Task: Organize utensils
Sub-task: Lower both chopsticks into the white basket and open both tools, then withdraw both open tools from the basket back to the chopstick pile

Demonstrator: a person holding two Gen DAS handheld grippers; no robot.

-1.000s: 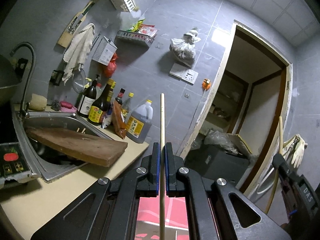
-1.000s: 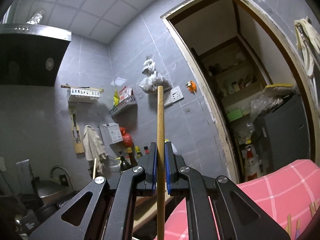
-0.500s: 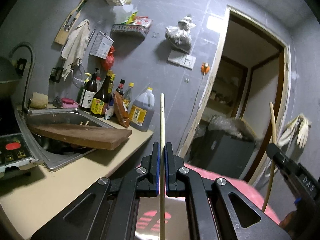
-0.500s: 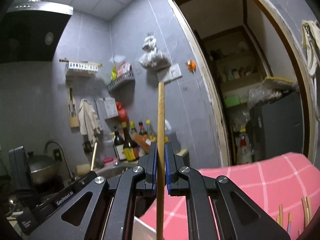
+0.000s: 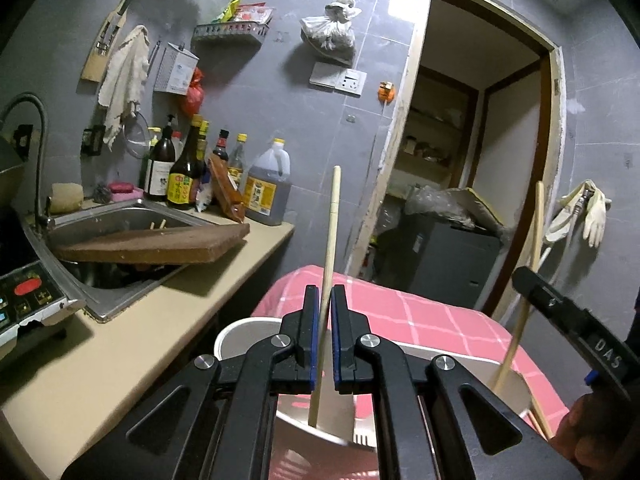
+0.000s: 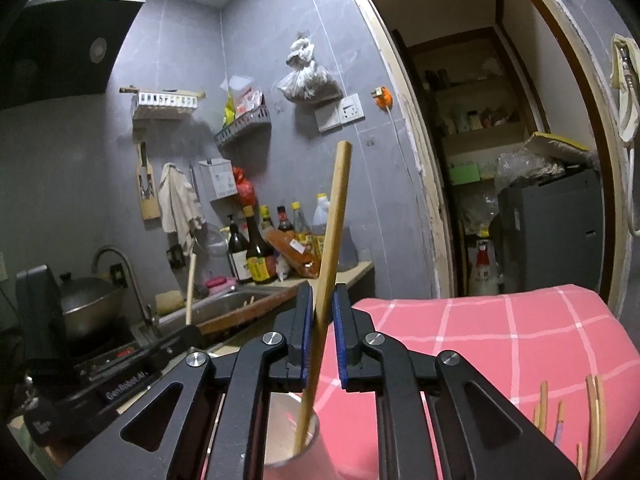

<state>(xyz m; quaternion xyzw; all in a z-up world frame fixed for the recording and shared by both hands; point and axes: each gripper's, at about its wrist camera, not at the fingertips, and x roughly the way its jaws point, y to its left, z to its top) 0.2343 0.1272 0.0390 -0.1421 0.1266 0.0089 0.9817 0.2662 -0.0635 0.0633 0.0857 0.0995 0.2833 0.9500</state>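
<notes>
My left gripper [image 5: 322, 340] stands slightly open around a pale wooden chopstick [image 5: 329, 248]. The chopstick leans between the jaws with its lower end in a white container [image 5: 236, 334] below. My right gripper [image 6: 321, 340] is also slightly open around a darker bamboo chopstick [image 6: 334, 232], which tilts with its lower end inside a metal cup [image 6: 280, 452]. The right gripper and its chopstick [image 5: 528, 264] show at the right of the left wrist view. Several more chopsticks [image 6: 592, 420] lie on the pink checked cloth [image 6: 500, 340].
A beige counter [image 5: 120, 344] with a sink [image 5: 100, 224], a wooden cutting board [image 5: 160, 244] and sauce bottles [image 5: 188, 172] is at the left. A wok [image 6: 88, 300] sits on the stove. A doorway [image 5: 472, 168] opens behind the table.
Both grippers have tilted down over the table and loosened from a tight grip. Both chopsticks now lean loose between the jaws, with their lower ends in the containers.
</notes>
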